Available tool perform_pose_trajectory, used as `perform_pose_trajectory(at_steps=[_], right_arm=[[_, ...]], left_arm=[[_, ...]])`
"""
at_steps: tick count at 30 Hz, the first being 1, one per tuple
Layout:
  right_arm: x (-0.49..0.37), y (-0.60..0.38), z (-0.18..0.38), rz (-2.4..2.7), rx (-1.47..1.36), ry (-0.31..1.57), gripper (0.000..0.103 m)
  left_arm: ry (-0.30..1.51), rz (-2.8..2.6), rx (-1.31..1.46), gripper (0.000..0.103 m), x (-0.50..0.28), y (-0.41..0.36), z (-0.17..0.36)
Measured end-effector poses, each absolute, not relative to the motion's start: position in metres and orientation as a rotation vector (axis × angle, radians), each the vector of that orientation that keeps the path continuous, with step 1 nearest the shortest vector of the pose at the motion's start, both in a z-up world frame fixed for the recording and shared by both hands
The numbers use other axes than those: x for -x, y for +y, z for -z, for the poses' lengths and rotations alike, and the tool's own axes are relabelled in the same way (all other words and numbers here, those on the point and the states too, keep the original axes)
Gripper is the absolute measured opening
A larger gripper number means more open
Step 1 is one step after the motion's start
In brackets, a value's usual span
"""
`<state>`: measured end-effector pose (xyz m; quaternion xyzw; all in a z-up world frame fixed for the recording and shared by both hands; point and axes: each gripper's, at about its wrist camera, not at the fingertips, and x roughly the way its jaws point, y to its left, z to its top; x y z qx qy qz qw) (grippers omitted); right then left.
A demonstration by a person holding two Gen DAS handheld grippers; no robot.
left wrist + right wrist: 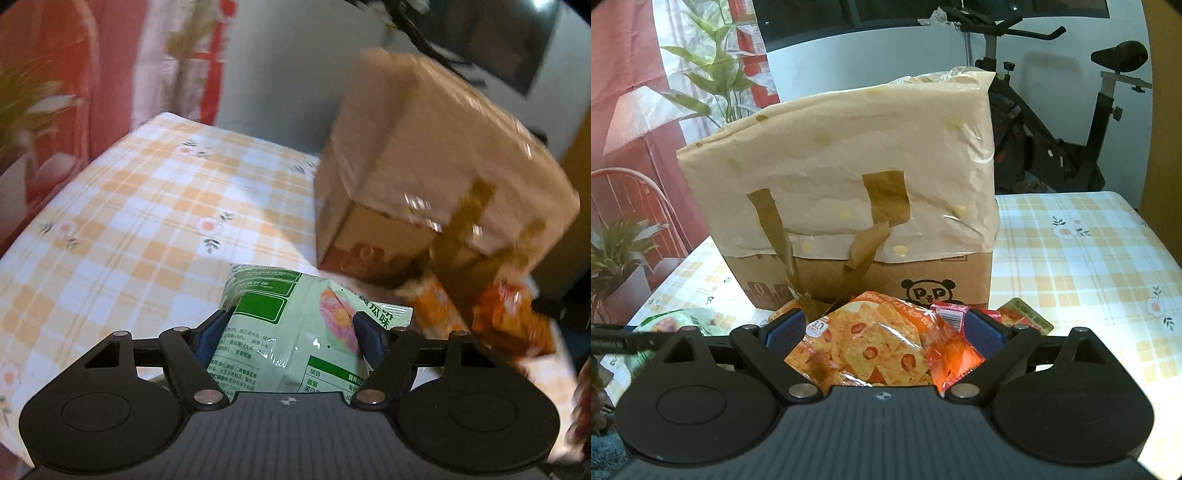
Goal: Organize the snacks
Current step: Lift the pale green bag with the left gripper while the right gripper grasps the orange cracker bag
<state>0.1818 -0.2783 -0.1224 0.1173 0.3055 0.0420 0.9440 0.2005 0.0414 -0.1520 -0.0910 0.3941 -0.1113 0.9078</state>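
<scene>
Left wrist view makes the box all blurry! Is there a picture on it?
Observer: Yes, the cardboard box has a panda face printed low on its front.
Child: What is the other gripper doing?
Observer: The right gripper has an orange chip bag between its fingers; I cannot tell if they squeeze it.
Child: What's behind the box?
Observer: An exercise bike stands behind the table.
</scene>
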Motion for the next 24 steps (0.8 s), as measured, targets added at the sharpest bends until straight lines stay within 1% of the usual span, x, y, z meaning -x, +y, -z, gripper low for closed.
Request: perform_pose_trajectory(at_steps=[7,13,19,20,21,24], right_arm=[[-0.187,-0.281,0.124,-0.068,-0.257,0.63,0.095],[-0.207,-0.287,0.123,-0.032,-0.302,0.616,0.095],[-0.213,-0.287,0.146,-0.023,-0.329,0.696,0.095],[-0.21,-0.287,0.149,-0.031,-0.342,0.698,0.095],[-0.206,-0.287,0.149,-0.028,-0.341,0.696,0.095],[-0.197,-0.286,0.15,-0.032,-0.335,0.686,0.095]], left_arm=[[0.729,0.107,0.191,0.075,-0.197,0.044,0.145],[0.768,0.082,0.125,0.076,-0.198,0.033,0.157],[0.776,0.1,0.103,0.078,-0.193,0.033,0.157],[0.782,0.103,0.106,0.08,-0.193,0.033,0.156],[0.787,0.11,0.107,0.085,-0.193,0.033,0.156],[0.807,0.152,0.109,0.091,-0.192,0.028,0.158]])
